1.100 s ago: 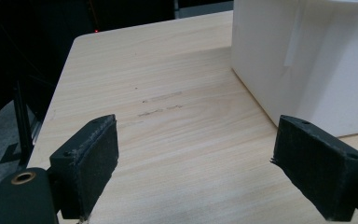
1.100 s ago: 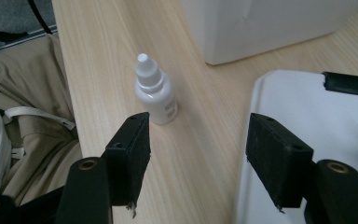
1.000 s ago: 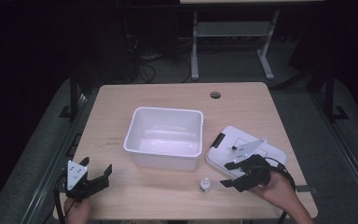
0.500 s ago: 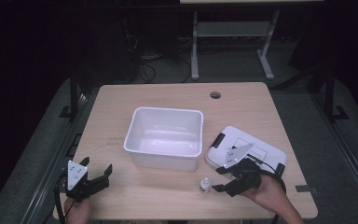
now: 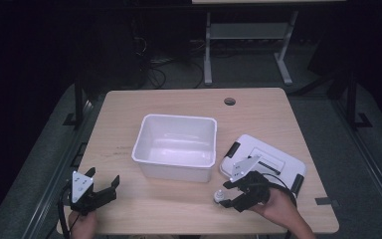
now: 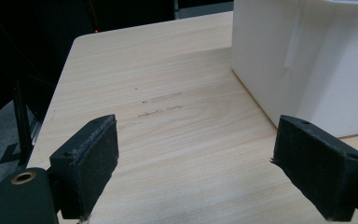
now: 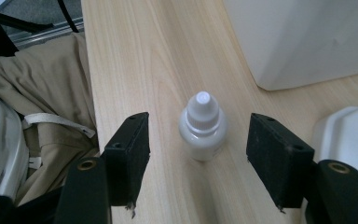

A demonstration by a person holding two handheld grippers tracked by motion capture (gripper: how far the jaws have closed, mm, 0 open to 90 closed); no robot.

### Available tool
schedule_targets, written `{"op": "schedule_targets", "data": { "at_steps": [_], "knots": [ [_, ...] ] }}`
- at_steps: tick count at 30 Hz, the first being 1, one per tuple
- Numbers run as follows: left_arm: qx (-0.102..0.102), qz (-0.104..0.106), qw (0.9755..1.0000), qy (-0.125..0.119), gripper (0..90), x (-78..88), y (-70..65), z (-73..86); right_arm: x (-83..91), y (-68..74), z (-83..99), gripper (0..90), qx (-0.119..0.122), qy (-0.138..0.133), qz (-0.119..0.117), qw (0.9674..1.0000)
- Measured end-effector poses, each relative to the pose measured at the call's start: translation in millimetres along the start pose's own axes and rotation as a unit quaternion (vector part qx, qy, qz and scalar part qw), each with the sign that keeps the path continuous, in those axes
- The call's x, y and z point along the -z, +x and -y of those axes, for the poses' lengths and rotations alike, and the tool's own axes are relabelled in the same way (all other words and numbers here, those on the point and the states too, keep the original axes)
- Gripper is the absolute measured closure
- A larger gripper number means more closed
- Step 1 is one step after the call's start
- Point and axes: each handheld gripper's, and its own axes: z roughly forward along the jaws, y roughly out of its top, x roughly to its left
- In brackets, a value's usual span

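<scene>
Two black fingers (image 7: pixel 279 163) of my right gripper (image 7: pixel 200 161) stand released either side of the small white dropper bottle (image 7: pixel 202 128), which stands upright on the bench (image 7: pixel 140 56), gaps both sides. My high view adds the lid (image 5: pixel 273 159) behind and the white tub (image 5: pixel 175 146) beyond. My left gripper (image 6: pixel 205 168) hangs released, fingers bare.
</scene>
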Motion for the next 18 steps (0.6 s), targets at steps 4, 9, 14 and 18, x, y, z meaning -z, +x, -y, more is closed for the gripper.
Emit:
{"op": "schedule_targets", "data": {
  "at_steps": [4,9,14,18],
  "knots": [
    [0.001,0.000,1.0000,0.000,13.0,0.1,0.3,0.0,-3.2,0.2,-2.4,39.4,0.003,0.003,0.000,1.0000],
    [0.000,0.000,1.0000,0.000,13.0,0.1,0.2,0.0,-7.5,-0.6,-4.9,41.1,0.004,0.006,0.000,1.0000],
    [0.001,0.000,1.0000,-0.001,13.0,0.4,0.6,-0.1,-12.5,-1.0,-7.5,42.8,0.005,0.013,0.001,0.9999],
    [0.000,-0.001,1.0000,-0.001,13.0,0.7,0.9,-0.2,-15.3,-1.8,-8.0,43.3,0.001,0.021,0.003,0.9998]
  ]
}}
